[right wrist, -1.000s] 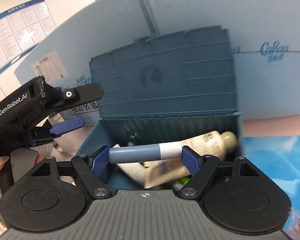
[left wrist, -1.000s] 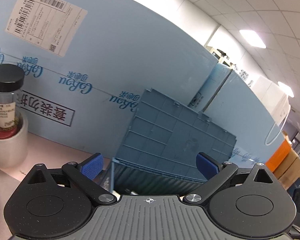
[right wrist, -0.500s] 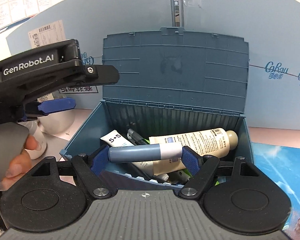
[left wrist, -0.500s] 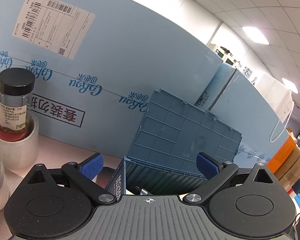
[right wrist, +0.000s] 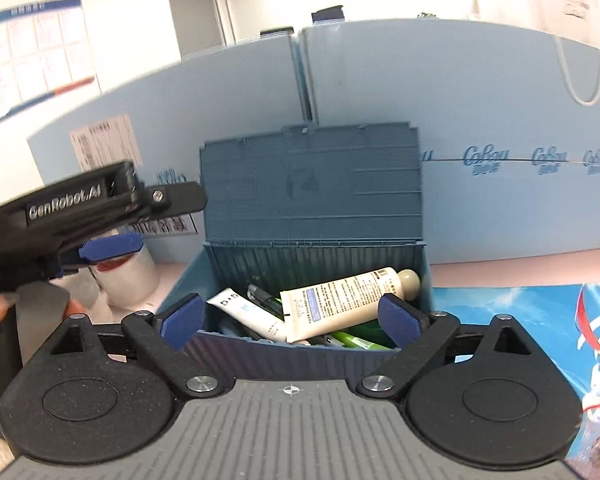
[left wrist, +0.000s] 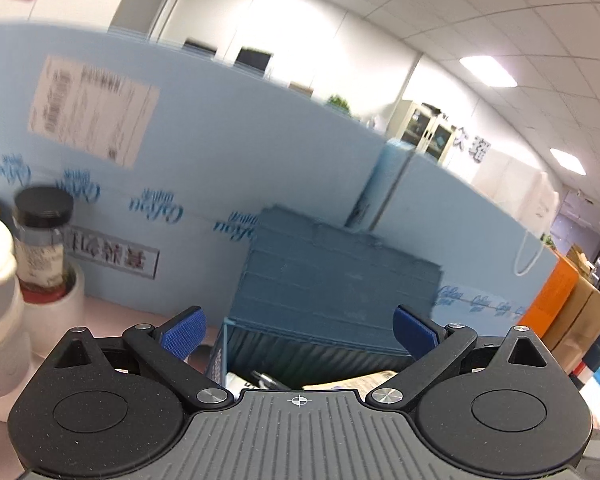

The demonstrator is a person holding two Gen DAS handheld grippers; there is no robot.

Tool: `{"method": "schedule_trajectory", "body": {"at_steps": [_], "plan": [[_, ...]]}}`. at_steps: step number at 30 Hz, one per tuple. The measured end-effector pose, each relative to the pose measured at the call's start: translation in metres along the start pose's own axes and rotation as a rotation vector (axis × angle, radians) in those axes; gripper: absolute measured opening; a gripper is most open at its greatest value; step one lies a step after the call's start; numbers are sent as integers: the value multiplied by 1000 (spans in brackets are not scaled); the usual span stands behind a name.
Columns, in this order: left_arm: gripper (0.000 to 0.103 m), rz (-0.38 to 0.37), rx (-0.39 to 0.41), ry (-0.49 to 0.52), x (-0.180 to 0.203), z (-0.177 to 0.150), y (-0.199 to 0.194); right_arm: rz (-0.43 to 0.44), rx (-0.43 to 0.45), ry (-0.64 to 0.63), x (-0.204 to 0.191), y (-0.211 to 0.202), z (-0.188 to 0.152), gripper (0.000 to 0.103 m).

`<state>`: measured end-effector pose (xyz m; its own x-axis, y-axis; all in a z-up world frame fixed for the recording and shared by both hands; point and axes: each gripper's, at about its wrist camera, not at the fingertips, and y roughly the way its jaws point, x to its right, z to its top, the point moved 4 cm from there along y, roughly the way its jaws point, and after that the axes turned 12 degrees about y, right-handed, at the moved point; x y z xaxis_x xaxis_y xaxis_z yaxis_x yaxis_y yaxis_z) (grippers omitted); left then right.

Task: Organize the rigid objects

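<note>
At the left, beside the spice jar (left wrist: pixel 42 240) standing in a white cup (left wrist: pixel 62 316), the left gripper (left wrist: pixel 298 330) hangs with its jaws wide apart and nothing between them. In the middle, the blue box (right wrist: pixel 316 354) stands with its lid up, and the tubes (right wrist: pixel 340 300) and pens (right wrist: pixel 354 338) lie inside it. The right gripper (right wrist: pixel 290 318), just before the front wall, is opening its jaws and holds nothing, so I think it should draw back straight, without catching the rim.

Light-blue foam panels (left wrist: pixel 228 152) back the desk beneath lit ceiling lights (left wrist: pixel 488 72).
</note>
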<state>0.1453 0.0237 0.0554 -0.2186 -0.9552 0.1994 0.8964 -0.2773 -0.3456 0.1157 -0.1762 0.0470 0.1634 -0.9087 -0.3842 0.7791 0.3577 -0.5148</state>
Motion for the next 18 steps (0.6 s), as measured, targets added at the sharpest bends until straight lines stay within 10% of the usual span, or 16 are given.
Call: {"method": "schedule_trajectory", "body": {"at_steps": [18], "plan": [[103,43,226,17,20,-28,-71,17,270,90,24,-64,-25,103]]}}
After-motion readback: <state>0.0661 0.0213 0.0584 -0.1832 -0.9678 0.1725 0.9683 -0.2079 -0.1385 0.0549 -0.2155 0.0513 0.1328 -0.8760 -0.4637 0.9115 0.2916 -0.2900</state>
